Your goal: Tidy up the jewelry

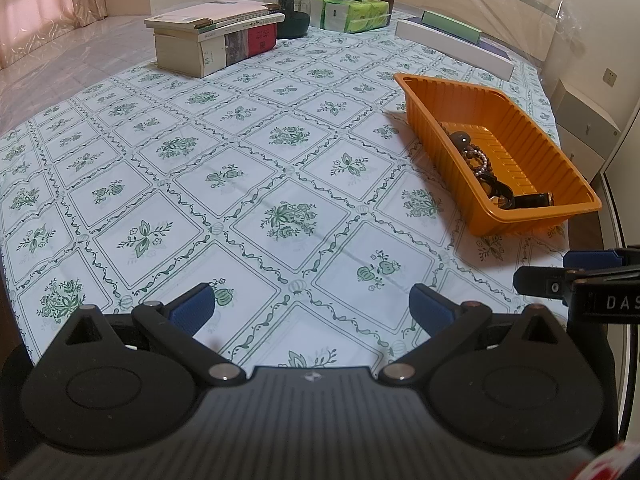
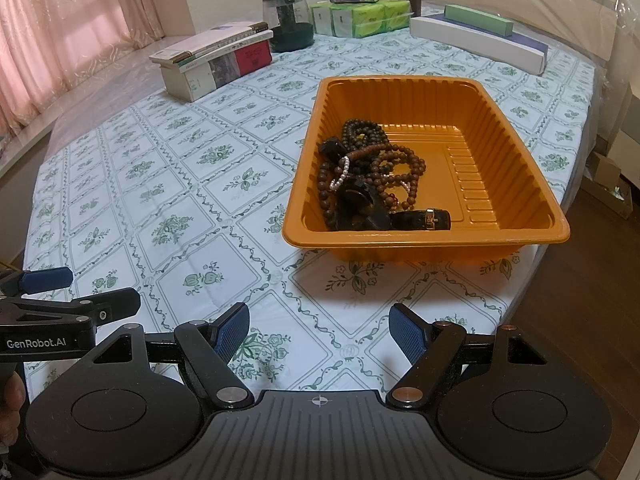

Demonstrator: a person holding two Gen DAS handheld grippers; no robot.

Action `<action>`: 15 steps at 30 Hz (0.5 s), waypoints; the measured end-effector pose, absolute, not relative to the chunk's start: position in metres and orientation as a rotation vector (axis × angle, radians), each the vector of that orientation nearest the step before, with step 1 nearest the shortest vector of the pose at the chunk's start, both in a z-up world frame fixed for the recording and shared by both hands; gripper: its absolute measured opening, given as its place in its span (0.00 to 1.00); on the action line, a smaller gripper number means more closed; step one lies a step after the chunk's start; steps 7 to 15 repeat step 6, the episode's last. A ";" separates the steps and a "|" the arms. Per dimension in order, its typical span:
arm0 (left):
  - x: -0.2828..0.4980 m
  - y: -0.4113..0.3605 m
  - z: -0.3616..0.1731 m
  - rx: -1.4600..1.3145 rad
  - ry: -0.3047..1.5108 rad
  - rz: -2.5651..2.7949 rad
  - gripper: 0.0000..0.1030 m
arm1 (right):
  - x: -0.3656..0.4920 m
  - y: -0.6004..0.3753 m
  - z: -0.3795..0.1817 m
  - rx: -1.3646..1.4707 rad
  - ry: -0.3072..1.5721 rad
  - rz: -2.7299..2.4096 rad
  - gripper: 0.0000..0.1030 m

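tray [image 2: 516,152]: glossy ribbed orange plastic | beads [image 2: 384,160] inside tray: brown wood-like, some pearly | tablecloth [image 2: 180,184] under tray: smooth printed matt cloth

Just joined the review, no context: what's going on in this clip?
A person holds two handheld grippers over a table with a floral cloth. The left gripper and right gripper are both open and empty, short of the orange tray. The jewelry is all piled in the tray: brown bead strands, a small pearl strand and dark pieces. Nothing is being gripped right now.
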State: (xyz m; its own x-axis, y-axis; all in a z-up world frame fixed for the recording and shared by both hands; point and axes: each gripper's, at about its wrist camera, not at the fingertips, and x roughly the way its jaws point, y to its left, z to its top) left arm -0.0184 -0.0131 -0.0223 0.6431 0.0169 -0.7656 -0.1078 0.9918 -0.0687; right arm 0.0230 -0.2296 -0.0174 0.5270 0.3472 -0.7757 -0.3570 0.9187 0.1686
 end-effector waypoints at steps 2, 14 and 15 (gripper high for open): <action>-0.018 -0.013 -0.022 -0.111 0.871 0.073 1.00 | 0.023 -0.230 -0.018 -0.011 0.924 0.421 0.74; -0.021 -0.014 -0.021 -0.113 0.848 0.059 1.00 | 0.023 -0.230 -0.018 -0.011 0.924 0.421 0.74; -0.021 -0.014 -0.021 -0.113 0.848 0.059 1.00 | 0.023 -0.230 -0.018 -0.011 0.924 0.421 0.74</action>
